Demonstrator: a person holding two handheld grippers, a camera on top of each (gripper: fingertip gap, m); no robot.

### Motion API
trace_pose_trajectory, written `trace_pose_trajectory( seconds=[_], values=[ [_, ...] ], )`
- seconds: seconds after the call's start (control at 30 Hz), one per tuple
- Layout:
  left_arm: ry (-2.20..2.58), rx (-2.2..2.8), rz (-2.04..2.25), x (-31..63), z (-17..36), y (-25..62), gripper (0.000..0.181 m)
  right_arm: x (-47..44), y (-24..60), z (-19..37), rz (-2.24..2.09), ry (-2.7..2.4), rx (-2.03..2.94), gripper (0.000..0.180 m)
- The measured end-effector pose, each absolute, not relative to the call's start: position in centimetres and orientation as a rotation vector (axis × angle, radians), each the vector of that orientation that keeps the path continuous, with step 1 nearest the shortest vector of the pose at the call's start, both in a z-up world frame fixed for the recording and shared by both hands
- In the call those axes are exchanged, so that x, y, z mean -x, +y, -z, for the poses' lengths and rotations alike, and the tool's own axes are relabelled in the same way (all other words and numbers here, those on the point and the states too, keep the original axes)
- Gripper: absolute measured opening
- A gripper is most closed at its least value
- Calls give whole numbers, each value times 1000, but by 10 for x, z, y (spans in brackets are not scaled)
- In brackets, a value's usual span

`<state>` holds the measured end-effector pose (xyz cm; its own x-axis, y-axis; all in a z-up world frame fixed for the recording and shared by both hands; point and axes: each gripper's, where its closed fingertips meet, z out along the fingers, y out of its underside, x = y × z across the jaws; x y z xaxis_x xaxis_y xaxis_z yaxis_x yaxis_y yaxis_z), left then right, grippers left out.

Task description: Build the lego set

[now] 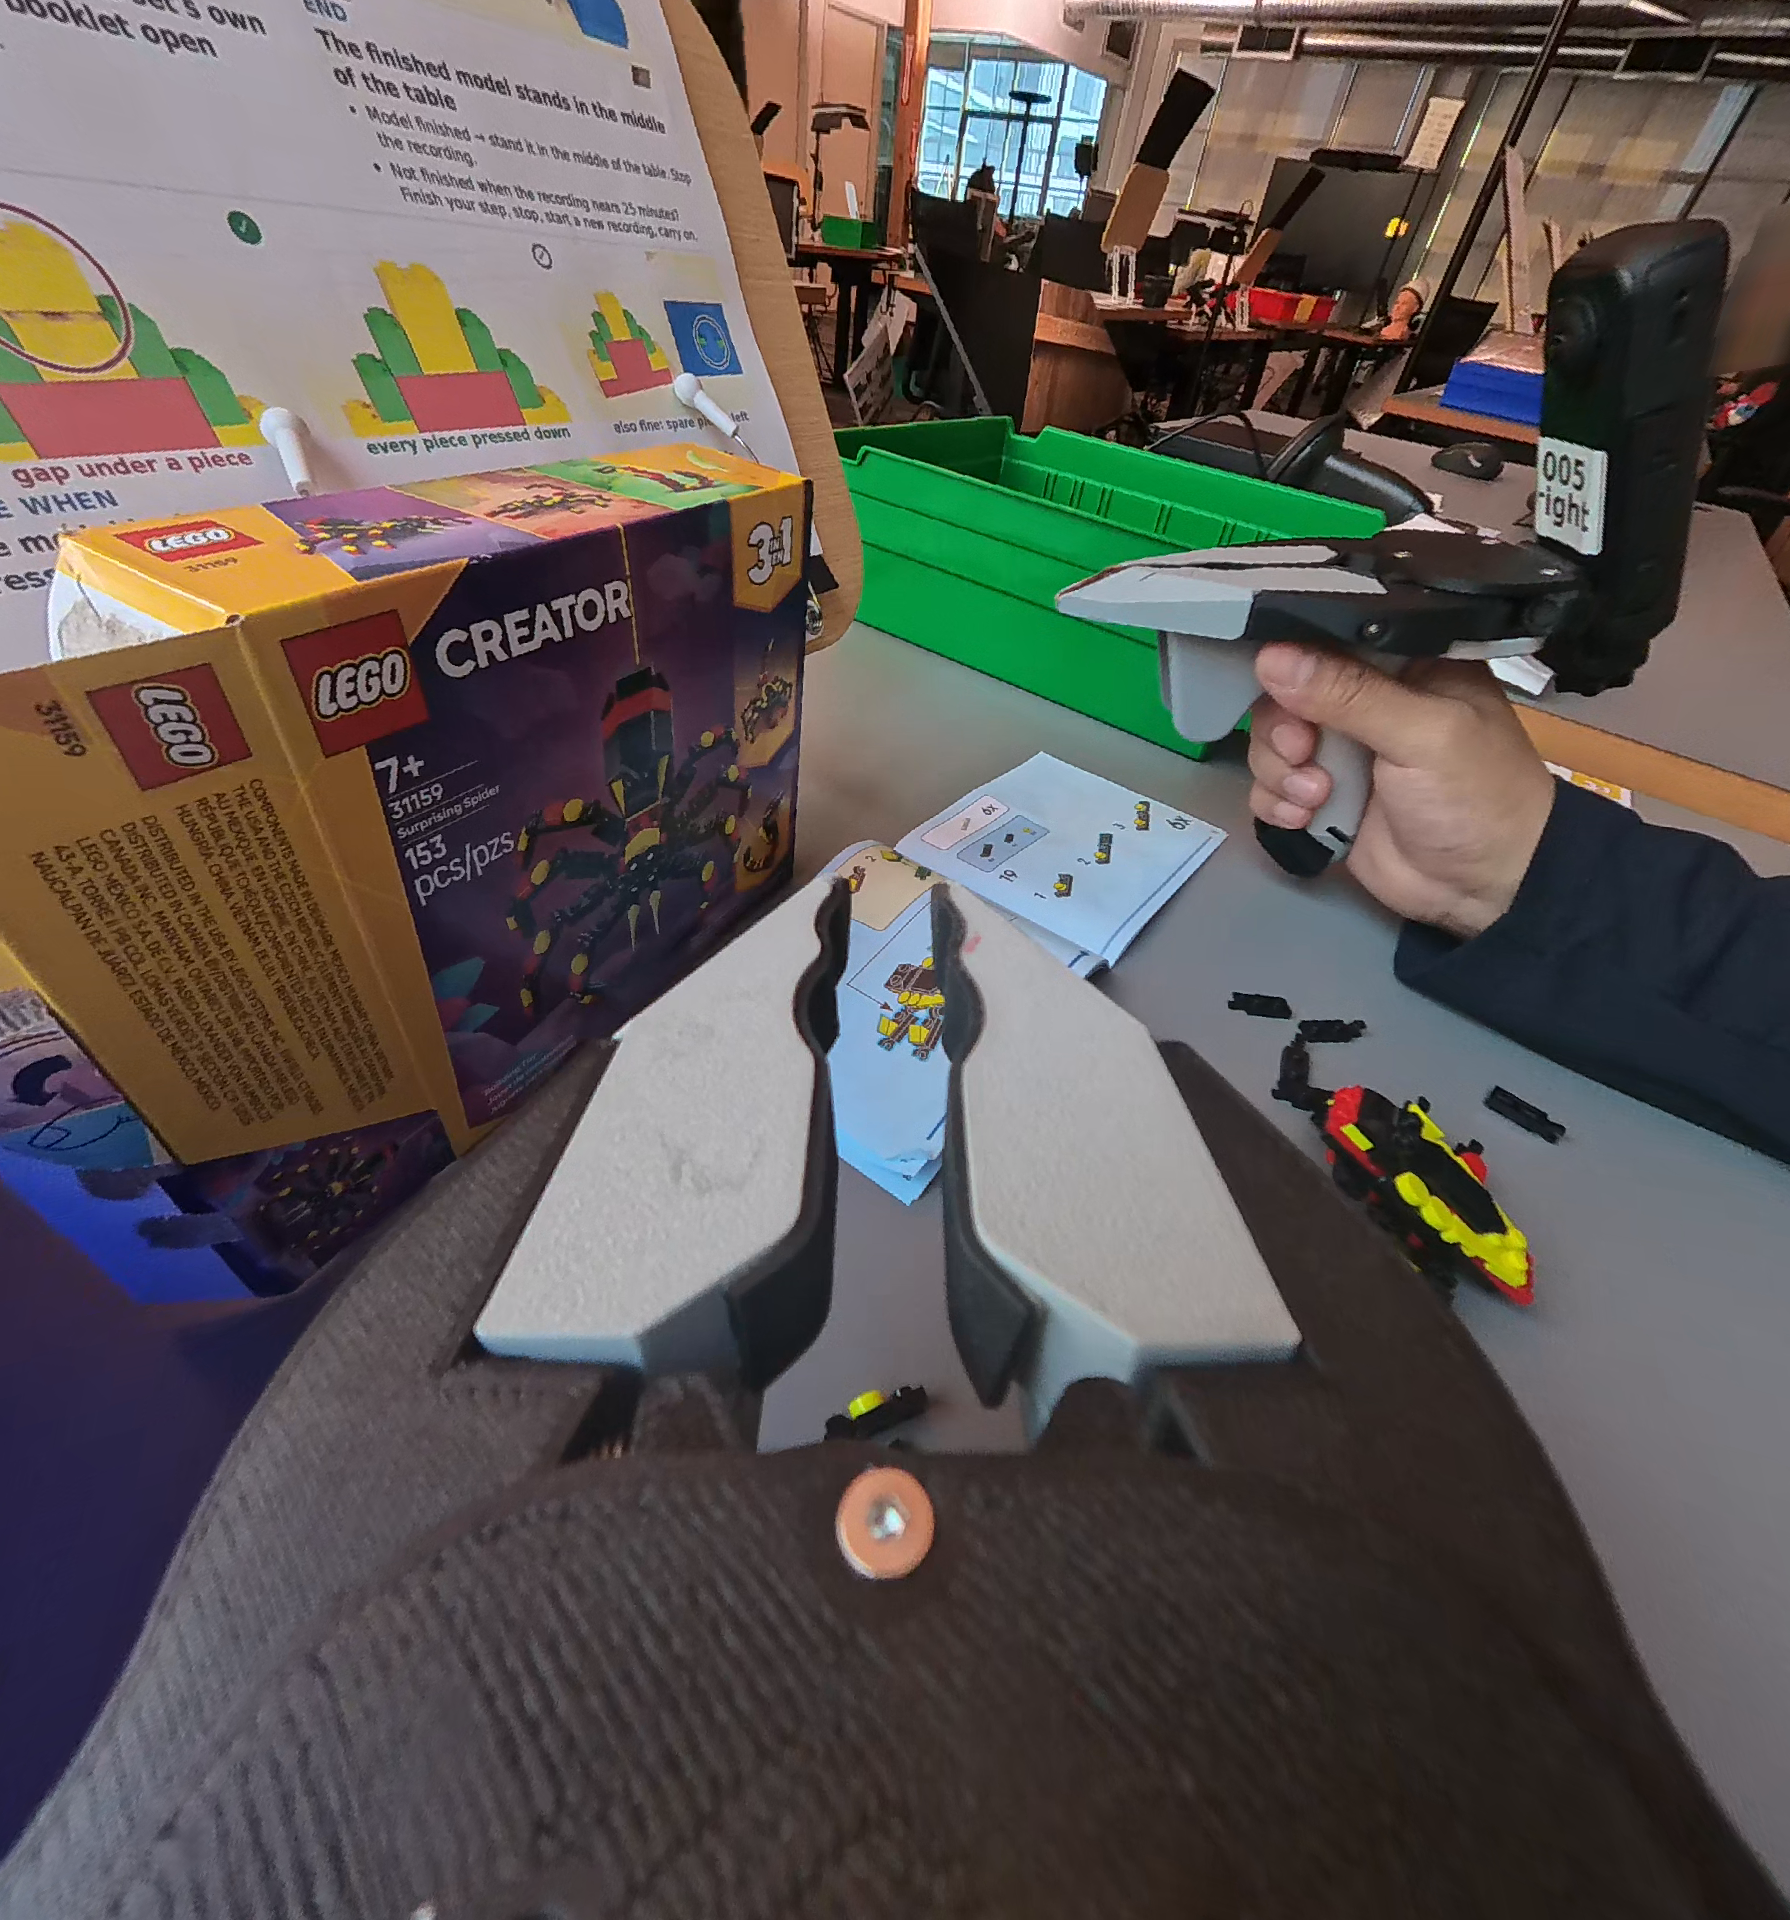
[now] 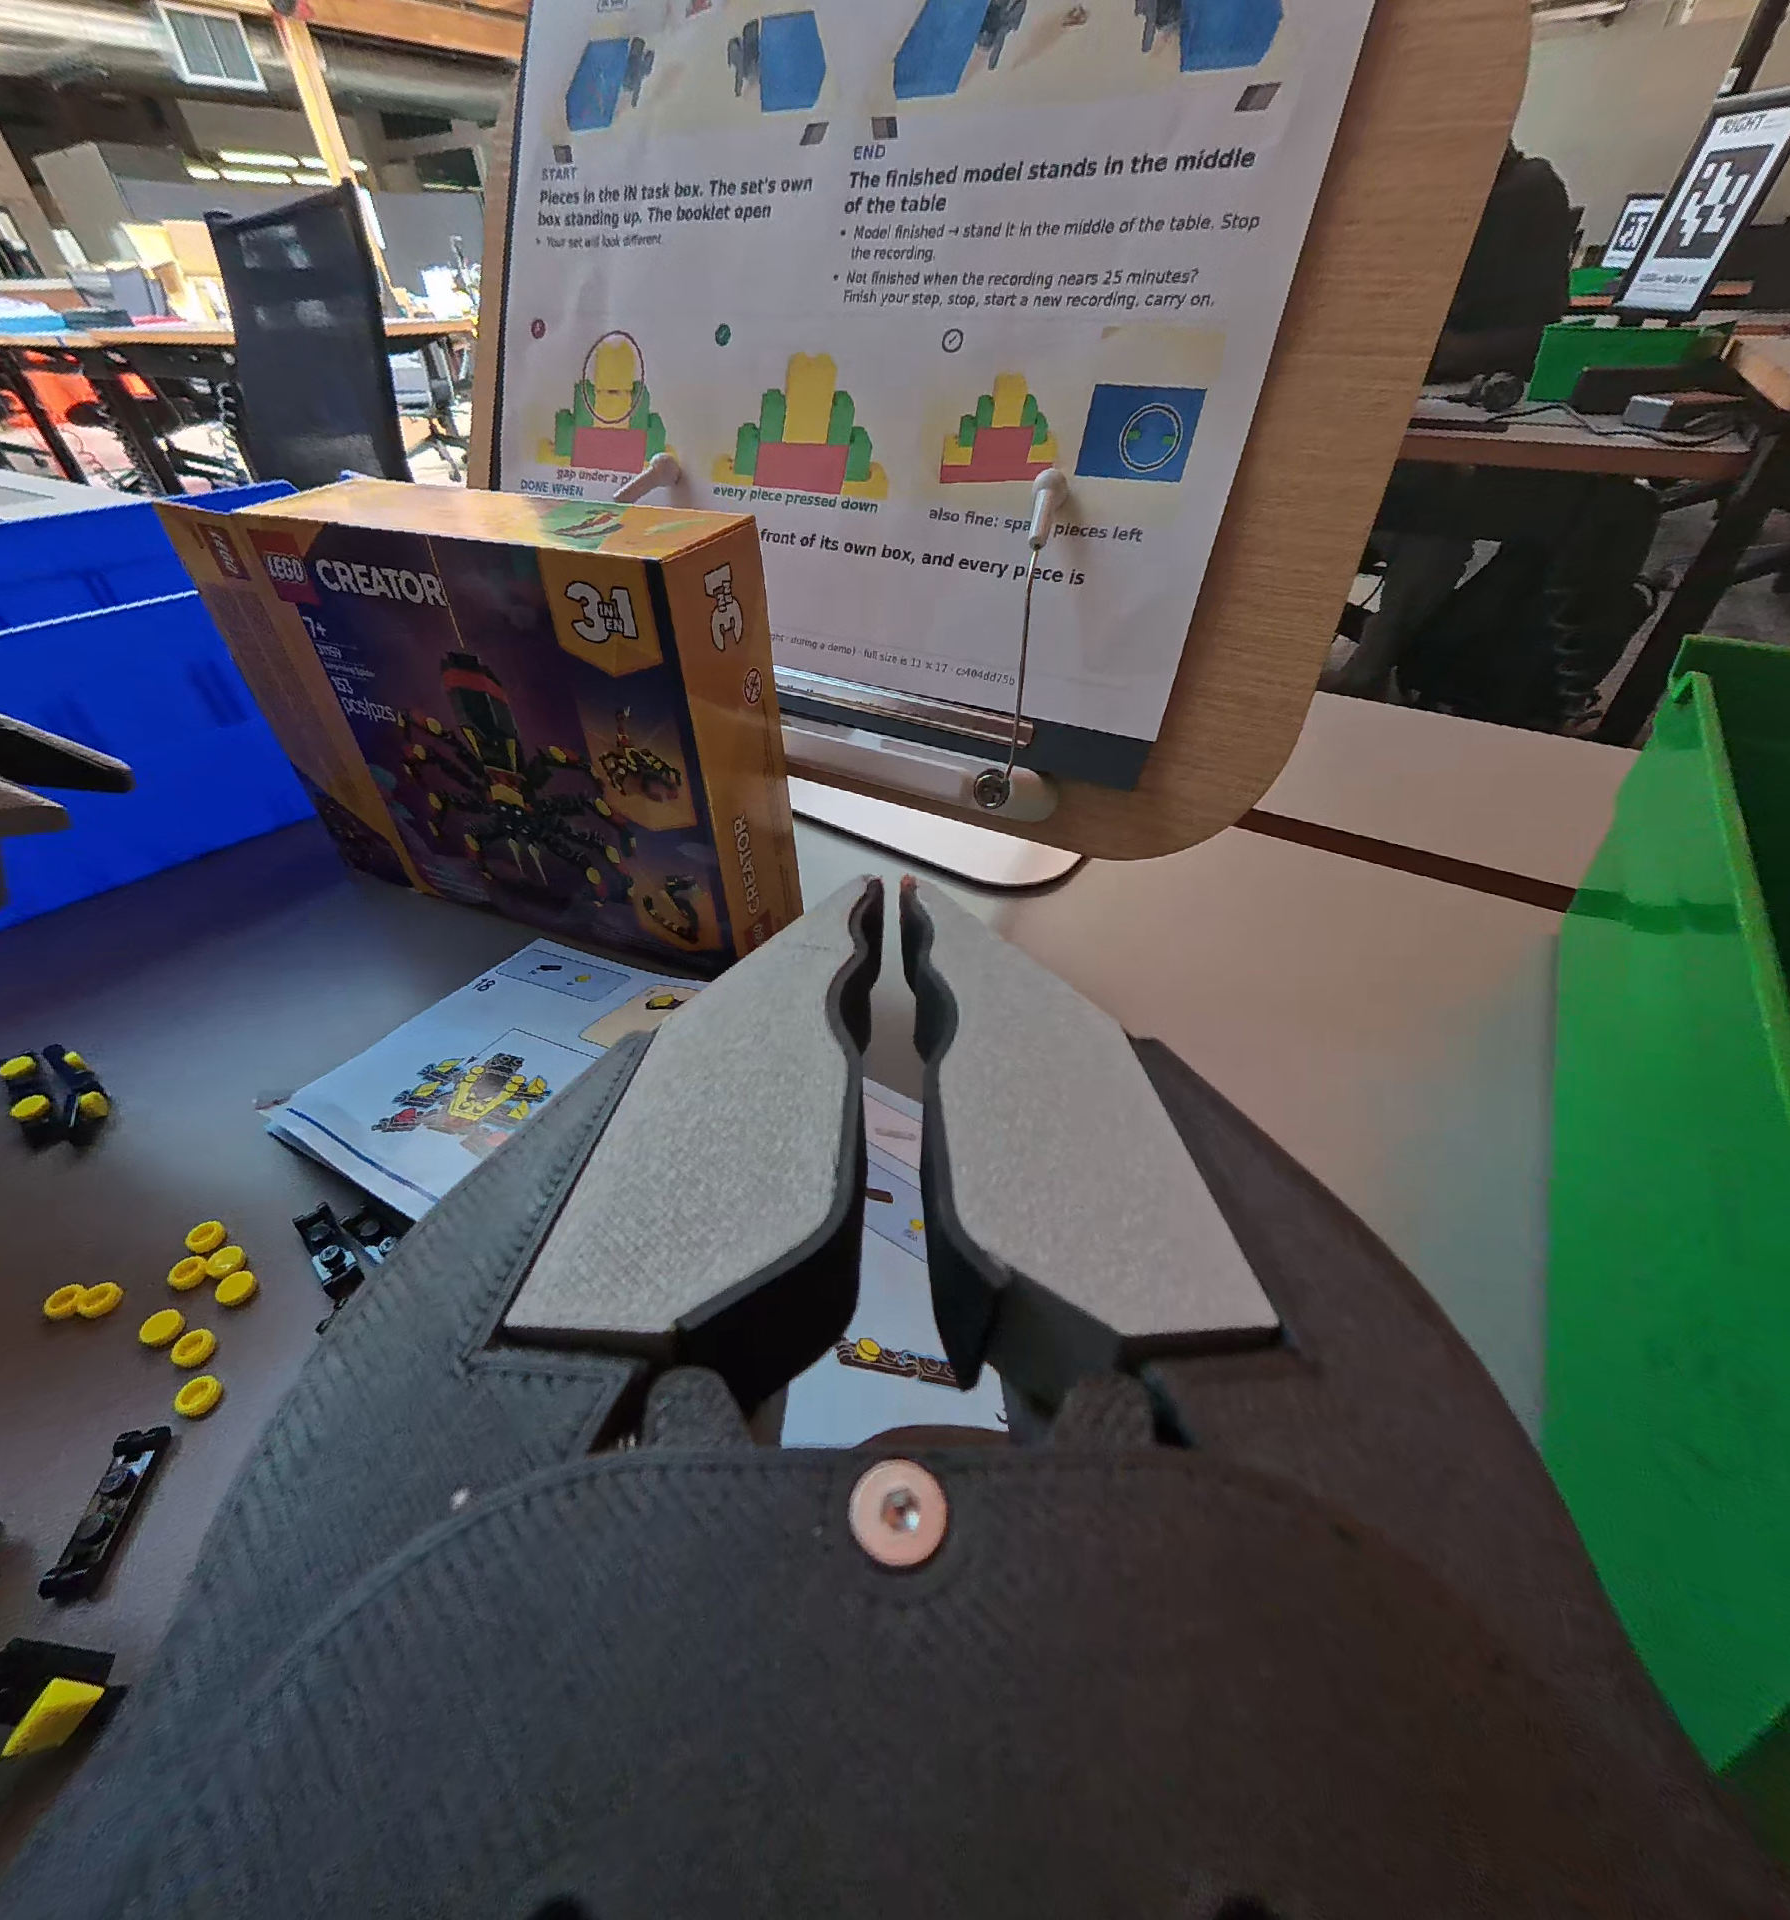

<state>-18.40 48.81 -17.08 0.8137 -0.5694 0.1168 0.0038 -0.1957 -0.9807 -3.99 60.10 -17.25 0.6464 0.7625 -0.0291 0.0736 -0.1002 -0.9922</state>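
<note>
My left gripper [image 1: 886,894] hovers over the open instruction booklet [image 1: 1067,852], its jaws a narrow gap apart and empty. A small black and yellow piece [image 1: 875,1403] lies on the table under it. The partly built red, yellow and black model [image 1: 1431,1195] lies to its right, with loose black pieces [image 1: 1525,1114] around it. My right gripper [image 2: 891,883] is shut and empty above the booklet's [image 2: 455,1091] right side; a hand holds it up in the left wrist view [image 1: 1073,601]. Yellow round pieces [image 2: 195,1288] and black plates [image 2: 106,1512] lie at its left.
The set's box [image 1: 434,790] stands upright behind the booklet, in front of a board with a printed sheet [image 2: 922,364]. A green bin [image 2: 1701,1143] stands on the right, a blue bin [image 2: 91,665] on the left. A sleeve [image 1: 1649,966] rests on the table. The left gripper's tips are roughly 20 centimetres from the right gripper's.
</note>
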Motion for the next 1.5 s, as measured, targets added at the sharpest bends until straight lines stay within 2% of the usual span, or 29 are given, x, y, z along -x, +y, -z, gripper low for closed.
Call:
trace_pose_trajectory(
  seconds=[1.5],
  values=[
    [474,1699,568,175,171,483,12,68,587,199,-678,-915,1640,2]
  ],
)
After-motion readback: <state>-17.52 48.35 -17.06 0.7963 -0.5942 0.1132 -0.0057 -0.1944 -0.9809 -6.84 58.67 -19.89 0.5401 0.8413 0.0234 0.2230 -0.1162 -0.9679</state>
